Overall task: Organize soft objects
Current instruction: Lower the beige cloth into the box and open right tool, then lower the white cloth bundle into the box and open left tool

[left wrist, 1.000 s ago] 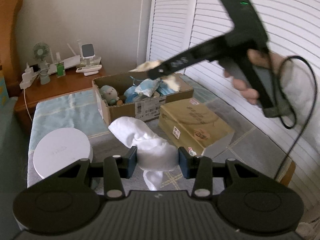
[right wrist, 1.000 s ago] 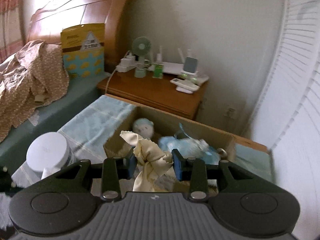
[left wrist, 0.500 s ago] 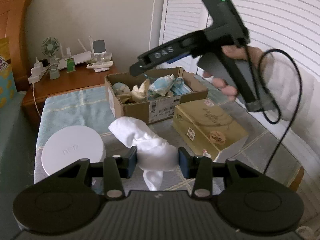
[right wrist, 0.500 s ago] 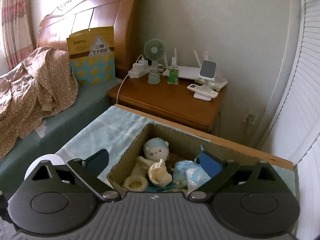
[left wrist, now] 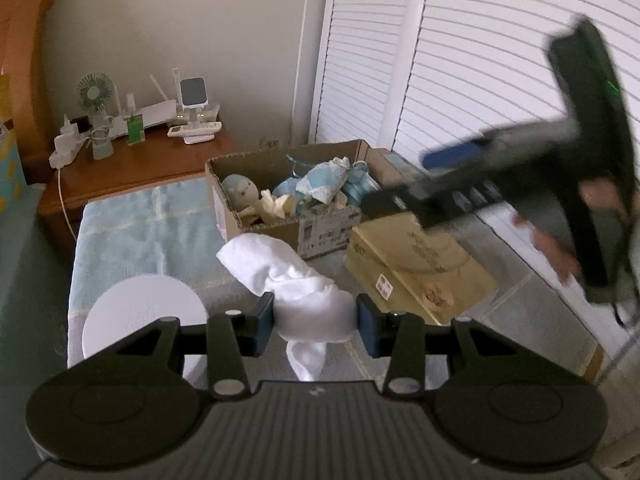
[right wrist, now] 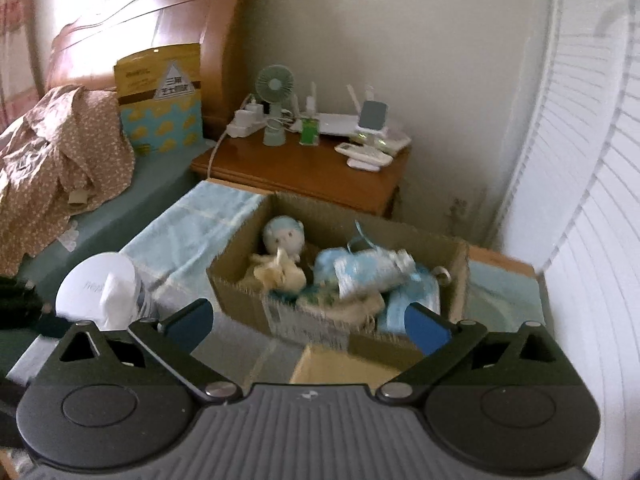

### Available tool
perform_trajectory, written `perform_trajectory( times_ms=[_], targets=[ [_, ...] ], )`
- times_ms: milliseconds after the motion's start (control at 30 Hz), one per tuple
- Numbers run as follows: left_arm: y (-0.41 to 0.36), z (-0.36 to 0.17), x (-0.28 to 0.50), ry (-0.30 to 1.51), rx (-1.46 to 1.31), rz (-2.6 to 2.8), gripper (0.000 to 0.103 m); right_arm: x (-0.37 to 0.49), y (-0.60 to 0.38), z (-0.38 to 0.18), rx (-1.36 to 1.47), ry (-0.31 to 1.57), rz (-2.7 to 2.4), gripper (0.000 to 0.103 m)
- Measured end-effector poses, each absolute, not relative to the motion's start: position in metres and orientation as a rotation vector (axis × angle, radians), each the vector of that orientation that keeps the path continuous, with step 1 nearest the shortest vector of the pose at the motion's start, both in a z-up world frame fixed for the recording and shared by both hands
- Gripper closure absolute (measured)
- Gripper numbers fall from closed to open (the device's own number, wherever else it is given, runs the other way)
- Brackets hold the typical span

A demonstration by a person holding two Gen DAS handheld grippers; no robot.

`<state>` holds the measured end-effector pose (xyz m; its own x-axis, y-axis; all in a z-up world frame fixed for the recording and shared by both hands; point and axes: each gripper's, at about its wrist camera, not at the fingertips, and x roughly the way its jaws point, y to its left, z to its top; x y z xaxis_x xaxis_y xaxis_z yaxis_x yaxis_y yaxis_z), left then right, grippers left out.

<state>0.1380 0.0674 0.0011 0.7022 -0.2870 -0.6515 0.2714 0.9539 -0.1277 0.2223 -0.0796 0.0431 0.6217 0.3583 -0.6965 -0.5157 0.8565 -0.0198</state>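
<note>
The right gripper [right wrist: 308, 324] has just released the cream cloth [right wrist: 280, 270] into the brown cardboard box [right wrist: 240, 292]; its jaws gape empty. The left gripper [left wrist: 316, 320] clamps a white cloth [left wrist: 296, 292], next to go.

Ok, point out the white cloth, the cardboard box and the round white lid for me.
white cloth [left wrist: 316, 308], left wrist view, on the bunched middle between the left gripper's pads.
cardboard box [right wrist: 240, 300], right wrist view, on its near front wall.
round white lid [left wrist: 136, 312], left wrist view, on its flat top.
</note>
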Motion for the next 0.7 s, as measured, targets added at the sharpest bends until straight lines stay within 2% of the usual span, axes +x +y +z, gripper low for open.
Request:
perform_trajectory(
  times_ms=[333,700],
  targets=[
    [0.049,0.026,0.187,0.692,0.03,-0.336,0.061,0.185,-0.11,0.031,-0.198,0.813,0.354,0.0],
    [0.024,0.03,0.265,0.694,0.06,-0.337,0.06,0.165,-0.136,0.037,-0.122,0.788,0.297,0.0]
  ],
)
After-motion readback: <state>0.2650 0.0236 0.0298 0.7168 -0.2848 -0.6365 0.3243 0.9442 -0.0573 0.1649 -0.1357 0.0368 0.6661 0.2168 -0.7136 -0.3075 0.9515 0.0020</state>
